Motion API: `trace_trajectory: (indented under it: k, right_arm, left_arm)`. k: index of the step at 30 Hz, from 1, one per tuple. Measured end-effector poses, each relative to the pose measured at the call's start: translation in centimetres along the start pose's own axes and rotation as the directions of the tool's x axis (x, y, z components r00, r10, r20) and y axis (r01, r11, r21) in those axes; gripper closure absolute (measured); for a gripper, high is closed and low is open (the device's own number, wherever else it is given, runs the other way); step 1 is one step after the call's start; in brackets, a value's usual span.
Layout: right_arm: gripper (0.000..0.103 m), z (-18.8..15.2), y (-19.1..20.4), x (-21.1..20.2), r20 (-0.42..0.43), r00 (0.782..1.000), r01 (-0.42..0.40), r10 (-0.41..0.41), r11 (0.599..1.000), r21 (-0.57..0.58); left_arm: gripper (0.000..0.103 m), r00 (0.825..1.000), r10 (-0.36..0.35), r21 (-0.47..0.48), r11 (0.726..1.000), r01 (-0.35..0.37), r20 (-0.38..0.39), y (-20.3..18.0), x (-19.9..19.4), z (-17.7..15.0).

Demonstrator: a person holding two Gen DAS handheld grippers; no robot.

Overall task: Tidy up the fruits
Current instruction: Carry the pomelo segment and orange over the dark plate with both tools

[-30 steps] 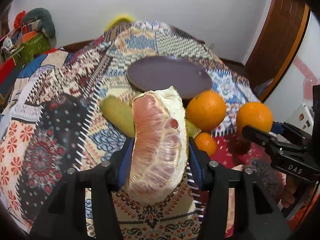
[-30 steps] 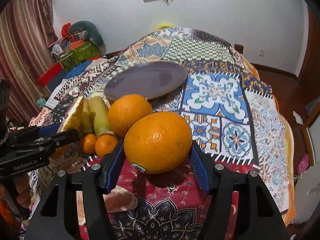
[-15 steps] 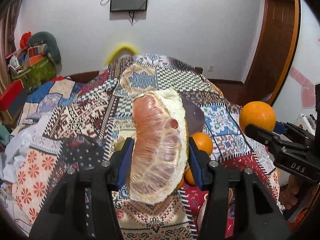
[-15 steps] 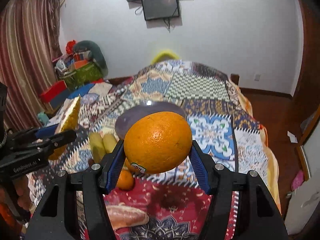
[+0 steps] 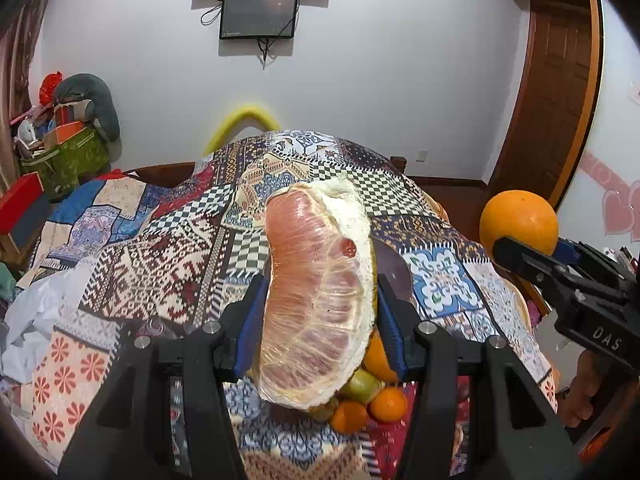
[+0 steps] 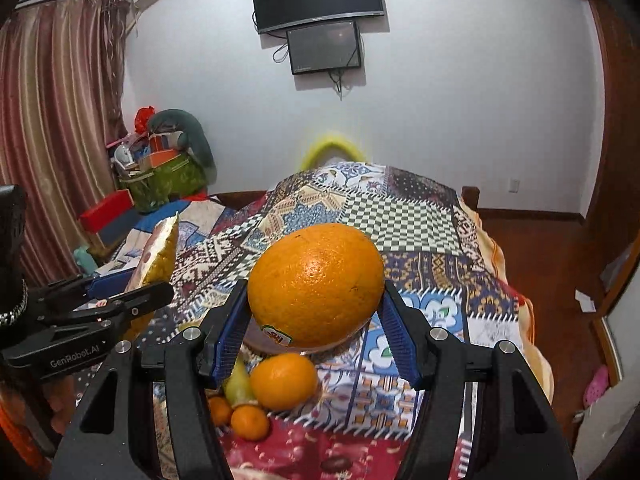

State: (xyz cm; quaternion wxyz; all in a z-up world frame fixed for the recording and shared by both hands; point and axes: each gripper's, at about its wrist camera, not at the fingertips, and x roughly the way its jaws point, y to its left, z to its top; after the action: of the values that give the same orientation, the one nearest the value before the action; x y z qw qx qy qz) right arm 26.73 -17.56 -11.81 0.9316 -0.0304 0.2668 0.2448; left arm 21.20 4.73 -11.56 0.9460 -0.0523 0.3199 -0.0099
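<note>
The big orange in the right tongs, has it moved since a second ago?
Yes, upward. The big orange was low beside the loose fruit; now the smaller orange on the quilt lies well below it.

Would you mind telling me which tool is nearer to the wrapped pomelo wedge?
Left. The left tool is shut on the pomelo wedge; the right tool is apart, off to its right, gripping a large orange.

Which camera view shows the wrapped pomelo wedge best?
The left wrist view: the pomelo wedge fills the centre between the left hand-held gripper pads, pink flesh and white pith showing. The right wrist view shows only its yellow rind edge at the left.
</note>
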Motion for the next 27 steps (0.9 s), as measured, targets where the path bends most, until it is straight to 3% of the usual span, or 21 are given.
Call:
trace_trajectory:
  k: [13,27]
  right_arm:
    - [0.043,1.6,-1.4,4.3,0.001,0.998,0.057,-0.057,0.998,-0.038]
    - [0.043,1.8,-2.9,10.3,-0.096,0.995,0.013,-0.017,0.999,-0.043]
  left_arm:
    - [0.051,1.0,0.003,0.02,1.0,-0.003,-0.02,0.6,5.1,2.9]
    - [0.051,0.994,-0.011,0.024,1.0,0.013,-0.111,1.4,11.5,4.5]
